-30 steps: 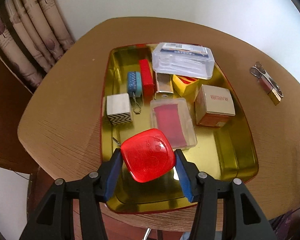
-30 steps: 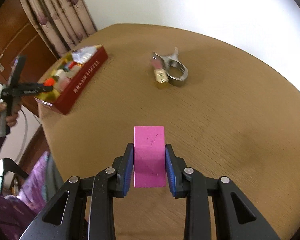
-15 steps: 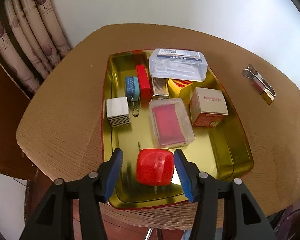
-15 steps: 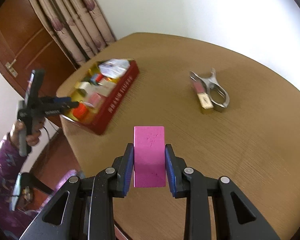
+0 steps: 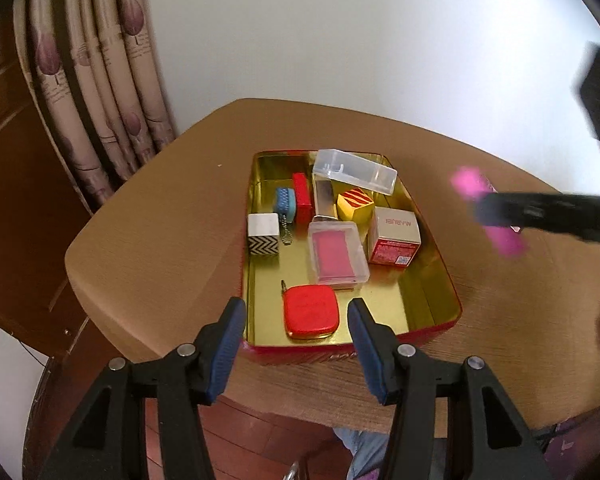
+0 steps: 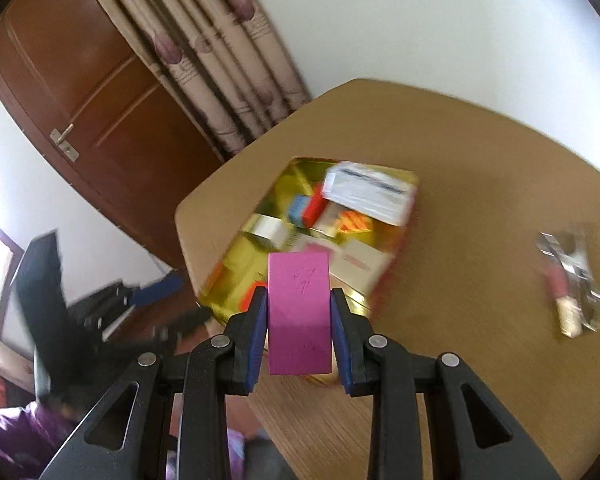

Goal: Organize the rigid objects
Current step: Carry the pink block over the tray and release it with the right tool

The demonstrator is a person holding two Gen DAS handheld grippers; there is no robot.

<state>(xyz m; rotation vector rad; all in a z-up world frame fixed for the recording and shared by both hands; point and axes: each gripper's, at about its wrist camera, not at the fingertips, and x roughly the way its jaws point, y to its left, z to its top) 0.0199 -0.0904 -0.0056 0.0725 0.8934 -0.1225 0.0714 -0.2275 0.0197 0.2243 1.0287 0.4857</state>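
A gold tray [image 5: 432,300] with red walls sits on the round wooden table and holds several small boxes. A red rounded case [image 5: 310,311] lies flat at the tray's near end. My left gripper [image 5: 296,320] hangs open above and just short of that case, nothing between its pads. My right gripper [image 6: 299,316] is shut on a pink block [image 6: 299,312] and hovers over the tray's near edge [image 6: 356,304]. In the left wrist view the right gripper [image 5: 496,208] and pink block [image 5: 500,236] come in blurred from the right.
In the tray lie a clear lidded box [image 5: 354,171], a clear case with a red insert [image 5: 337,251], a red-and-white carton [image 5: 396,236], a yellow striped box [image 5: 355,204] and a chevron cube [image 5: 264,234]. Metal clips [image 6: 572,284] lie on the table to the right. Curtains and a door stand behind.
The left gripper let the red case drop into the tray, then rose and drew back. The right gripper carried the pink block leftward across the table to the tray.
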